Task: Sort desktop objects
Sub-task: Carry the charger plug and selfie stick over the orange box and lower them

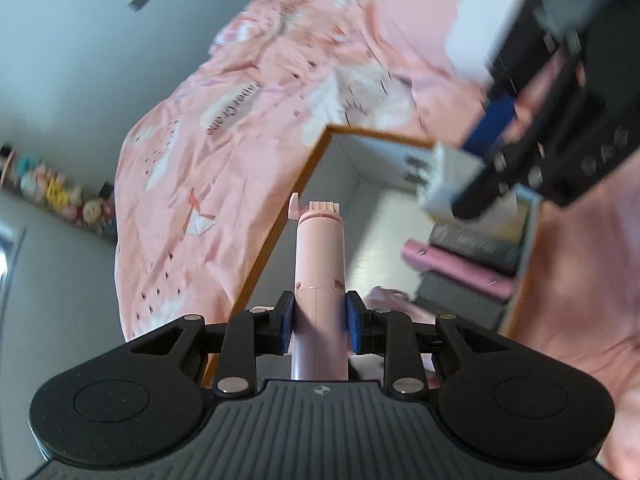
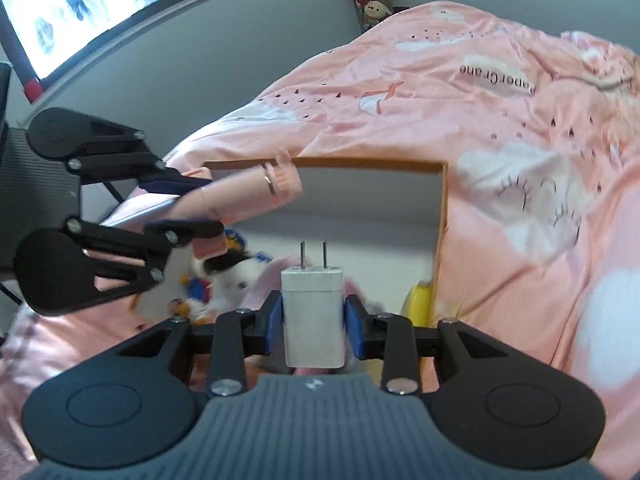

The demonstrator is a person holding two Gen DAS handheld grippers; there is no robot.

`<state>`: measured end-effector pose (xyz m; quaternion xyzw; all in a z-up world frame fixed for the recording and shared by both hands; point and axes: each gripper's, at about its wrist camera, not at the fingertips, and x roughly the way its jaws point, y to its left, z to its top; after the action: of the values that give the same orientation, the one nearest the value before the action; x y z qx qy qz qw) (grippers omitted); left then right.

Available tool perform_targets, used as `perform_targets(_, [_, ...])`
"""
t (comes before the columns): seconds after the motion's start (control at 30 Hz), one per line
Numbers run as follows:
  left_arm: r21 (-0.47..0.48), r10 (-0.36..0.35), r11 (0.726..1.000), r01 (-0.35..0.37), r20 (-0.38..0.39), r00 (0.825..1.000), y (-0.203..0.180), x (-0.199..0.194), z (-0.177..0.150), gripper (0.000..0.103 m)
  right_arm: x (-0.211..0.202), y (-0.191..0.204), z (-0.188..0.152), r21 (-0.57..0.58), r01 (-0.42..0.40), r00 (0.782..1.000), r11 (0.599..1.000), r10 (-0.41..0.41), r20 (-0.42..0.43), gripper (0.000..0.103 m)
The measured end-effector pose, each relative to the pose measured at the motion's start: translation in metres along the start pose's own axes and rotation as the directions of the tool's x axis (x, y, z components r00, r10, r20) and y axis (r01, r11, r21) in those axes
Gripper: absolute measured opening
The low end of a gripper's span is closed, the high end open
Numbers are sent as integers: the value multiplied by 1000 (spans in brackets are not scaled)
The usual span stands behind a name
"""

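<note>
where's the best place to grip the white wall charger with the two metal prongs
Grip the white rectangular plastic wall charger across its two flat side faces, coming from the end opposite the metal prongs. The parallel sides suit flat fingers, as the right gripper holds it.

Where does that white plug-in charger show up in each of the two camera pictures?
Left wrist view: the white charger is at upper right, blurred, pinched in the right claw, prongs pointing left.
Right wrist view: the white charger is at bottom centre, prongs up, clamped between the right claw's blue pads.
Shared landmark: the open box's orange-brown rim, set on the pink printed sheet.
</note>
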<state>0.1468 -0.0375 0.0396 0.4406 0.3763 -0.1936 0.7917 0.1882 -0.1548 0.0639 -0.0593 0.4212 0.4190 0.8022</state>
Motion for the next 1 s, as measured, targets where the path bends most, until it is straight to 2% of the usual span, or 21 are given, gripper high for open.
perform_targets(0.17, [183, 64, 981, -60, -12, 998, -10, 54, -1, 31, 31, -10, 24, -68, 38, 999, 997, -40, -24, 35])
perform_targets(0.3, [261, 71, 963, -68, -5, 997, -12, 79, -7, 31, 54, -19, 36, -110, 78, 995, 991, -85, -55, 35])
perform_targets(0.4, [396, 88, 913, -93, 32, 996, -24, 91, -17, 31, 67, -27, 40, -109, 83, 992, 990, -93, -82, 36])
perform_targets(0.53, [519, 60, 849, -93, 81, 995, -35, 102, -29, 31, 79, -32, 43, -125, 86, 989, 988, -101, -112, 36])
perform_targets(0.57, [533, 52, 841, -90, 87, 995, -36, 105, -31, 31, 82, -33, 43, -130, 87, 988, 988, -102, -118, 36])
perform_targets(0.7, [536, -12, 843, -35, 83, 996, -32, 113, -37, 31, 90, -33, 47, -158, 85, 984, 984, -108, -139, 36])
perform_targets(0.8, [565, -51, 825, -5, 83, 995, -30, 118, -43, 31, 96, -32, 48, -174, 83, 982, 981, -110, -151, 36])
perform_targets(0.87, [571, -75, 820, 28, 58, 996, -28, 121, -44, 31, 100, -32, 49, -176, 81, 981, 981, -109, -158, 36])
perform_targets(0.97, [599, -92, 798, 70, 7, 996, -31, 131, -54, 31, 105, -31, 50, -176, 75, 980, 981, -105, -167, 36])
perform_targets(1.0, [593, -98, 801, 78, 2, 995, -29, 135, -56, 31, 106, -31, 50, -175, 73, 980, 982, -103, -169, 36])
